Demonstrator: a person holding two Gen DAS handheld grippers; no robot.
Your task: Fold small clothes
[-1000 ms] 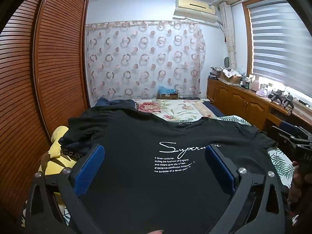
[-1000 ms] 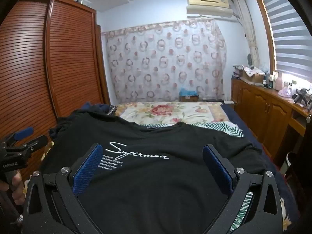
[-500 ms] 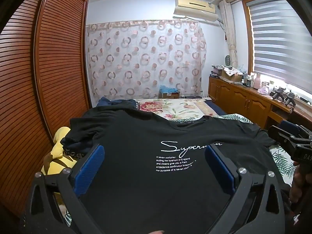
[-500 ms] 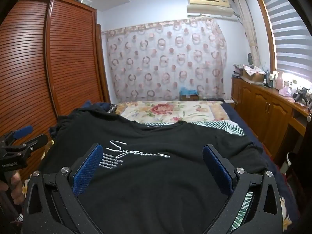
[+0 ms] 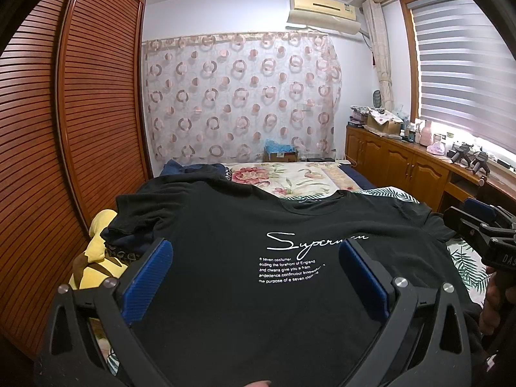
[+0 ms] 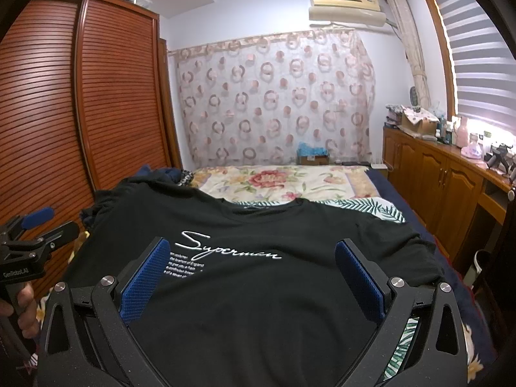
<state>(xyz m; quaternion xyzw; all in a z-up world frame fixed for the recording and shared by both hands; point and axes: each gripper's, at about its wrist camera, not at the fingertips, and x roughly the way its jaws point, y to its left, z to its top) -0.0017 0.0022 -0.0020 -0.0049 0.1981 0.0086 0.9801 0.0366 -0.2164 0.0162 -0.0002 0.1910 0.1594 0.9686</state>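
A black cotton T-shirt with white script print [image 5: 225, 251] lies spread flat on the floral-quilted bed [image 5: 300, 180]. Above it the left claw [image 5: 254, 277] and right claw [image 6: 251, 277] hover, both spread wide, gripping nothing.

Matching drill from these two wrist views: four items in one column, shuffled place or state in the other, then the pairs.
Items
1. T-shirt
2. Yellow plush
3. Left tool
4. Air conditioner

Places or states
A. open, holding nothing
B. high on the wall, above the curtain
C. spread print-up on the bed
D. by the wardrobe, partly under dark clothes

Pairs: 1-C, 2-D, 3-A, 4-B
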